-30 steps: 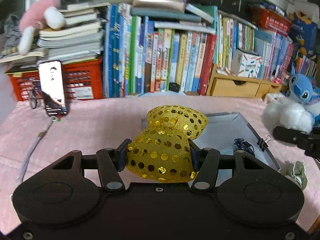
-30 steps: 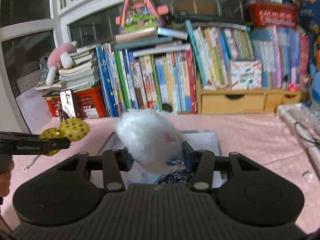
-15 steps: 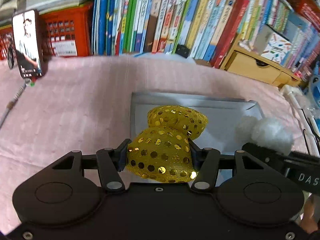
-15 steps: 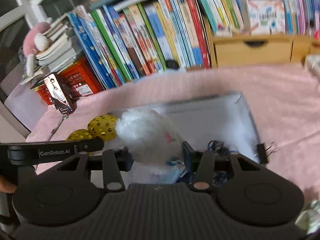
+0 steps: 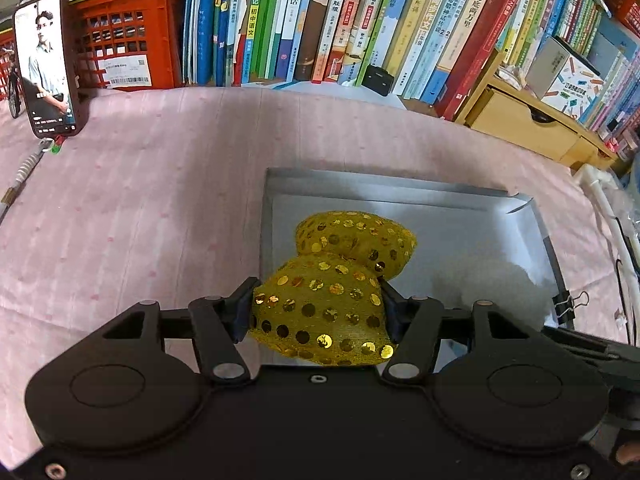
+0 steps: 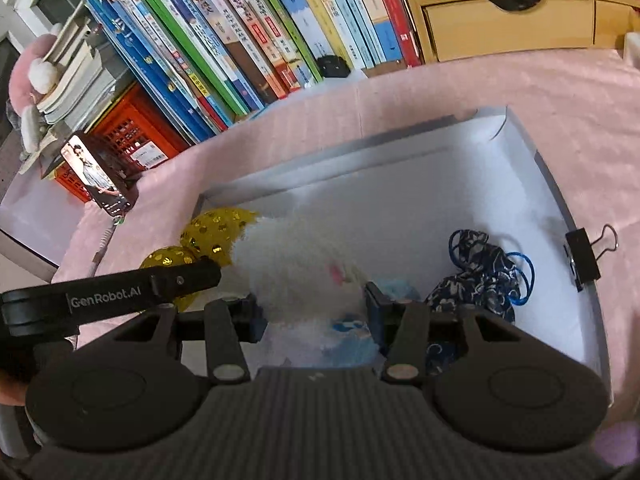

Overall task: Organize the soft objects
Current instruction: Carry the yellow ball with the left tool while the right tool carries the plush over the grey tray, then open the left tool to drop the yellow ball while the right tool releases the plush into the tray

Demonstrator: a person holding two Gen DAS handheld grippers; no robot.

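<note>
Left wrist view: the left gripper (image 5: 318,312), jaws opening, has the gold sequined bow (image 5: 332,296) between its pads, which touch it, over the near left of the grey tray (image 5: 400,192) on the pink cloth (image 5: 160,208).

Right wrist view: the right gripper (image 6: 312,312) clasps a white fluffy toy (image 6: 296,264) over the tray's near part, left of a blue patterned pouch (image 6: 480,276); a binder clip (image 6: 584,256) grips the right rim.

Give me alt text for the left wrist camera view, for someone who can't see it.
The left gripper holds a gold sequined bow over a shallow grey box, its jaws opening with the bow still between them. The box sits on a pink cloth, with a row of upright books, a red crate and a propped phone behind.
</note>
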